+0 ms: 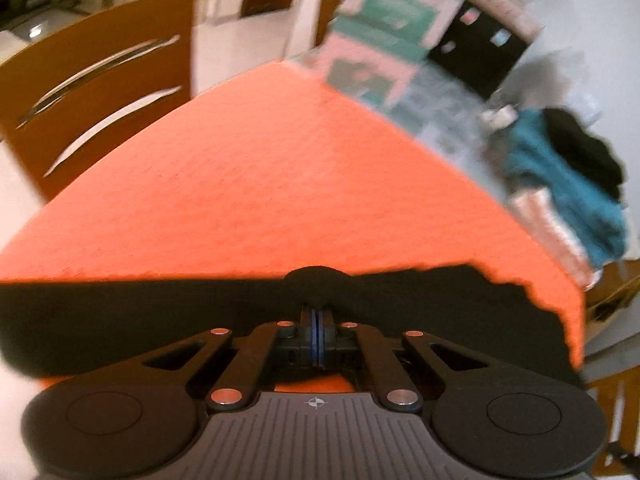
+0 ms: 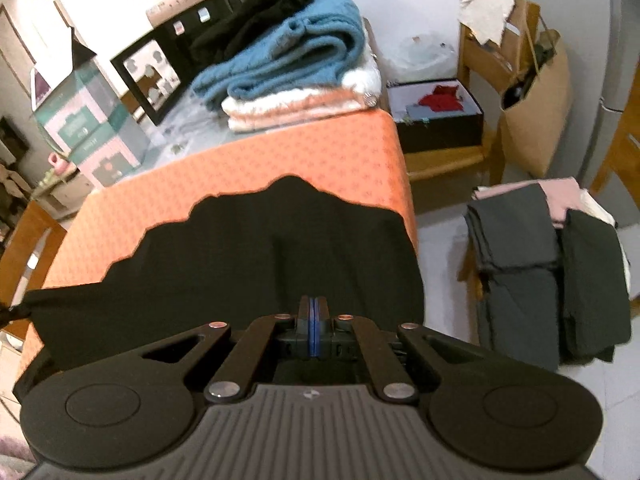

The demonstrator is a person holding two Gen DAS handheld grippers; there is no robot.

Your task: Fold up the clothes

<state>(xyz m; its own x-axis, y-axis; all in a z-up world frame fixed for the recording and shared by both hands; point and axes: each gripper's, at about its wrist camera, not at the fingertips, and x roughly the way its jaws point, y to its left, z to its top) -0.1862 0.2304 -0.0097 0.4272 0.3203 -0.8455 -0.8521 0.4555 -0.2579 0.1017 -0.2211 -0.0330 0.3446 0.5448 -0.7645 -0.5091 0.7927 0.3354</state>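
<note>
Black garment [image 2: 272,256] spread on orange mat [image 2: 328,148] over bench, near edge. Left gripper [image 1: 319,320] fingers pressed together, pinching garment edge. Right gripper [image 2: 314,316] fingers likewise pinching garment. Folded blue [image 2: 296,44] and pink [image 2: 296,106] clothes stacked at bench far end

left gripper [image 1: 316,322]: black linkage arms, silver rivets, blue finger pads, ribbed grey body, round side discs | right gripper [image 2: 314,314]: was identical

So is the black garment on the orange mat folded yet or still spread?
Still spread. The black garment lies as one wide sheet across the orange mat, its far edge ragged; both grippers are shut on its near edge.
</note>
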